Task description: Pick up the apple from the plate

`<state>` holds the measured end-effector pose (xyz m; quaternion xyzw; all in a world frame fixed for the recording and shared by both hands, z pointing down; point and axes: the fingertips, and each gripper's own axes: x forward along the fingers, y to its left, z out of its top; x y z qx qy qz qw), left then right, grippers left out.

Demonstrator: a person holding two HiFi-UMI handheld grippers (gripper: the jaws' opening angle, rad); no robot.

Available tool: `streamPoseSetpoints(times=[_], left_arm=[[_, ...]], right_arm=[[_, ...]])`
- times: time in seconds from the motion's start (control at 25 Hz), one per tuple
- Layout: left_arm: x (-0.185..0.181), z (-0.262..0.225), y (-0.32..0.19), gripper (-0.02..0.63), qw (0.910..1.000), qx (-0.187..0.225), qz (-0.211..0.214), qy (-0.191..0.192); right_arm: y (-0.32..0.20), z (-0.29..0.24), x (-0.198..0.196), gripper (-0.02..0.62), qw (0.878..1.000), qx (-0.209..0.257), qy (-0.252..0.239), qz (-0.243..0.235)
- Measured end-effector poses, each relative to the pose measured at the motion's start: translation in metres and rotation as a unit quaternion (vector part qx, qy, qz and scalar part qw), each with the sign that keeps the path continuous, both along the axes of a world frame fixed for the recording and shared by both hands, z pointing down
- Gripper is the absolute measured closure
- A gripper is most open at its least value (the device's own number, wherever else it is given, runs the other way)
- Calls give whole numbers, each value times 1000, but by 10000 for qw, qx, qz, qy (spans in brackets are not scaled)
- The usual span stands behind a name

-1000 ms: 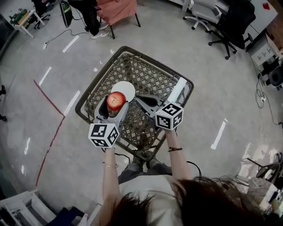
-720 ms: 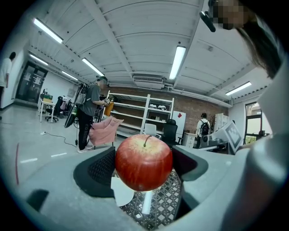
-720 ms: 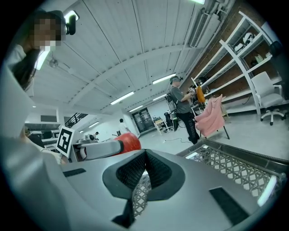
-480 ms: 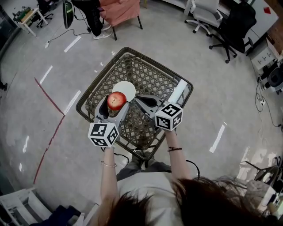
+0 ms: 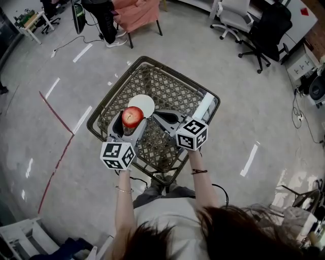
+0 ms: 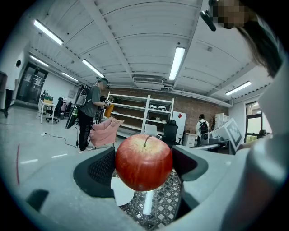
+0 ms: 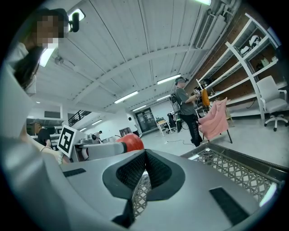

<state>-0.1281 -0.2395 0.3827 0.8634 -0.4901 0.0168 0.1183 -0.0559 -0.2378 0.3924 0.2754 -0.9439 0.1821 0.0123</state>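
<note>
A red apple (image 5: 132, 117) is clamped between the jaws of my left gripper (image 5: 130, 122), raised above the white plate (image 5: 144, 103) on the wicker table (image 5: 175, 86). In the left gripper view the apple (image 6: 144, 162) fills the middle, stem up, with the plate (image 6: 120, 196) below it. My right gripper (image 5: 160, 116) is beside it on the right, jaws pressed together with nothing in them; its view shows the closed pads (image 7: 143, 173) and the apple (image 7: 131, 141) off to the left.
A white cylinder (image 5: 205, 104) lies along the table's right edge. Office chairs (image 5: 254, 25) stand at the back right, a chair with pink cloth (image 5: 134, 12) and a standing person (image 5: 99, 15) at the back left. Red tape (image 5: 58, 147) runs across the floor.
Both grippers and the apple have drifted slightly up and away in the head view. The grip on the apple is unchanged.
</note>
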Motion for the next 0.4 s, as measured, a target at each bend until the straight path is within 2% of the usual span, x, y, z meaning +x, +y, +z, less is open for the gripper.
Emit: streamPoseSetpoints(times=[0.4], left_arm=[[4, 5, 5, 213, 10000, -8, 26, -22]], right_arm=[[3, 2, 4, 586, 10000, 13, -2, -8]])
